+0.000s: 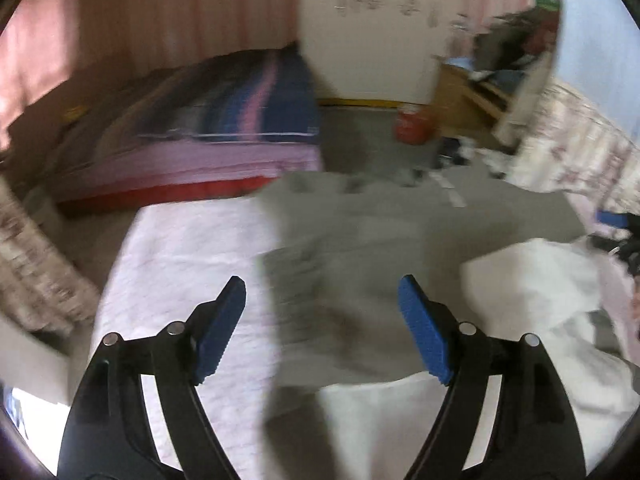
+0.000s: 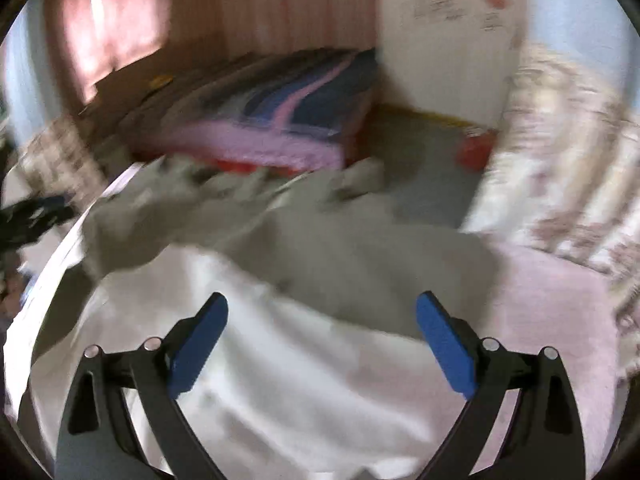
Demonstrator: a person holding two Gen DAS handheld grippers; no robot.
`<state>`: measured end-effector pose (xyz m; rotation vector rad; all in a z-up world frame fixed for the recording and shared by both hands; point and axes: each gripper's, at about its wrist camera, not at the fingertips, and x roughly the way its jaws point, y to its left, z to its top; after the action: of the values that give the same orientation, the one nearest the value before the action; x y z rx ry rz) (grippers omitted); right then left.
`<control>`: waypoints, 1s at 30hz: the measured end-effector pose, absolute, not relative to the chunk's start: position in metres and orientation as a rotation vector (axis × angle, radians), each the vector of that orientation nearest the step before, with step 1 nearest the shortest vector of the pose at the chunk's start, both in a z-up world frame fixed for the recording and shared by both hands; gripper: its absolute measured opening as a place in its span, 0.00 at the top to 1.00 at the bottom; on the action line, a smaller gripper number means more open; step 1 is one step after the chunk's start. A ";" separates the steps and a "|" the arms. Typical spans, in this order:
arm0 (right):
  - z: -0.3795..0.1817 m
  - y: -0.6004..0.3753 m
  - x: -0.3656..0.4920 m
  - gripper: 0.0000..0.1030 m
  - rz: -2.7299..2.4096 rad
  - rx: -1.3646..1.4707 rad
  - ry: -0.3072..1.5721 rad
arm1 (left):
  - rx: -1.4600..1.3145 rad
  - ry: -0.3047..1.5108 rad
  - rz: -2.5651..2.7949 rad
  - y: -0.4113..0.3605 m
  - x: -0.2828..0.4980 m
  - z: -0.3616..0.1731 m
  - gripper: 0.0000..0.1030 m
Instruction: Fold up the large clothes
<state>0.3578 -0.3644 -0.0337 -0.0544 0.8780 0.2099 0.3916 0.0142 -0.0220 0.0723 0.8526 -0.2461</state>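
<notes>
A grey garment (image 1: 352, 248) lies spread over the pale pink bed sheet (image 1: 180, 264), with white cloth (image 1: 532, 276) bunched over its near and right parts. My left gripper (image 1: 322, 298) hovers over the grey fabric, open, its blue pads wide apart with nothing between them. In the right wrist view the same grey garment (image 2: 360, 236) lies beyond a heap of white cloth (image 2: 280, 368). My right gripper (image 2: 322, 312) hangs open above where white meets grey, nothing between its pads. Both views are blurred.
A striped blue and pink mattress (image 1: 224, 120) lies on the floor beyond the bed. A red container (image 1: 412, 124) stands on the grey floor near a wooden shelf (image 1: 468, 96). Floral bedding (image 2: 560, 168) is piled at the right. The other gripper's dark frame (image 1: 620, 232) shows at the right edge.
</notes>
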 end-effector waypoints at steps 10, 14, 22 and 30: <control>-0.107 -0.360 0.370 0.27 0.223 -0.441 0.960 | 0.290 1.017 -0.223 -0.014 0.426 -0.113 0.26; -0.112 -0.378 0.377 0.27 0.211 -0.433 0.952 | 0.338 0.992 -0.230 -0.018 0.424 -0.117 0.26; -0.110 -0.378 0.372 0.26 0.163 -0.413 0.938 | 0.338 0.982 -0.218 -0.018 0.424 -0.116 0.26; -0.052 -0.381 0.315 0.06 0.083 -0.265 0.906 | 0.317 0.913 -0.103 -0.018 0.378 -0.079 0.03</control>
<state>0.3149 -0.3806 -0.0518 -0.2649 0.9059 0.0834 0.3777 -0.0181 -0.0788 0.3174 0.9134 -0.1033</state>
